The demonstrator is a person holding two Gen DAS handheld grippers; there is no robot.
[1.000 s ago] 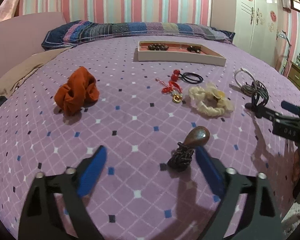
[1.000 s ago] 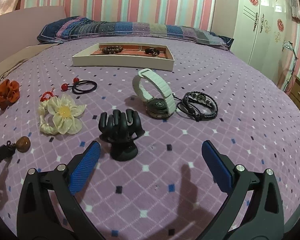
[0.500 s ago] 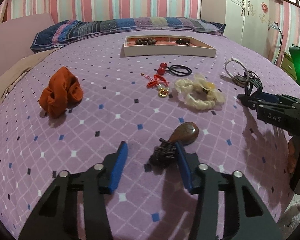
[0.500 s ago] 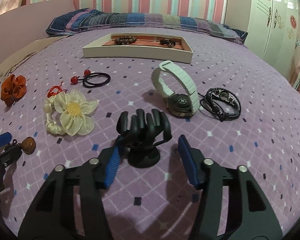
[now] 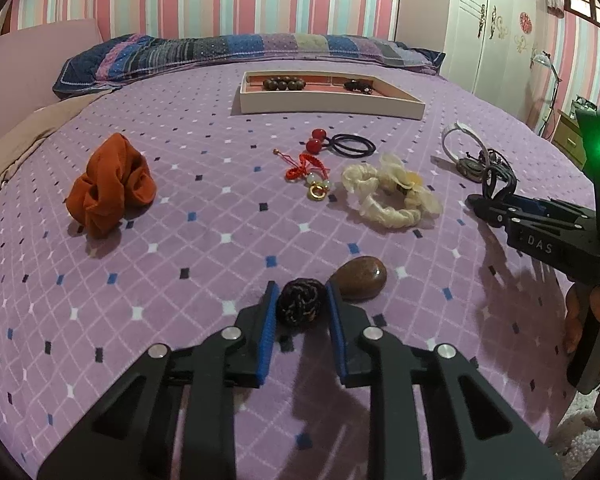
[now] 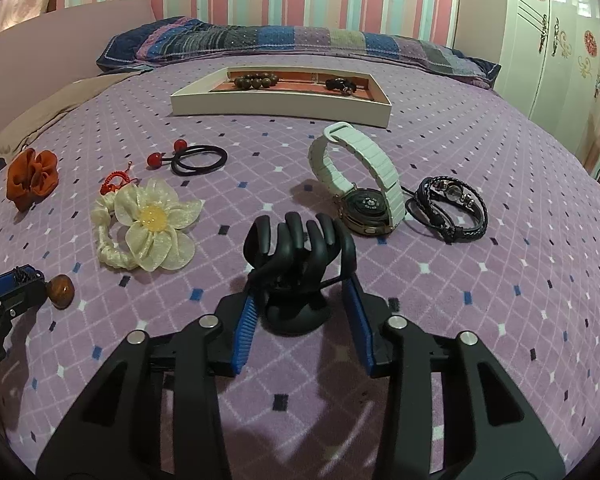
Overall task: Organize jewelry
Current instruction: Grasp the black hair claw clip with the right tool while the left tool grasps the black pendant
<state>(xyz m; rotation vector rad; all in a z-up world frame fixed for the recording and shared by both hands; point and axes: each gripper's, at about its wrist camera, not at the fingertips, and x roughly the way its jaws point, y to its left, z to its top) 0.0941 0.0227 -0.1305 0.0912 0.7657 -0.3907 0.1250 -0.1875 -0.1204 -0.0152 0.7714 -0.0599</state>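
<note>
My left gripper (image 5: 301,303) is shut on the dark braided cord knot (image 5: 301,306) of a brown stone pendant (image 5: 362,279) lying on the purple bedspread. My right gripper (image 6: 300,295) is shut on a black claw hair clip (image 6: 298,256) that rests on the bed. The white jewelry tray (image 5: 328,107) sits far back, holding a brown bead bracelet (image 5: 283,83) and a dark item (image 5: 358,85). The right gripper also shows at the right edge of the left wrist view (image 5: 496,204).
On the bed lie an orange scrunchie (image 5: 110,186), a red cord charm (image 5: 306,168), a black hair tie with red beads (image 5: 342,144), a cream flower scrunchie (image 6: 148,224), a white-band watch (image 6: 360,184) and a black leather bracelet (image 6: 452,208). A wardrobe (image 5: 492,28) stands at right.
Both grippers have moved forward and closed: the left onto the pendant's cord knot, the right onto the black claw clip.
</note>
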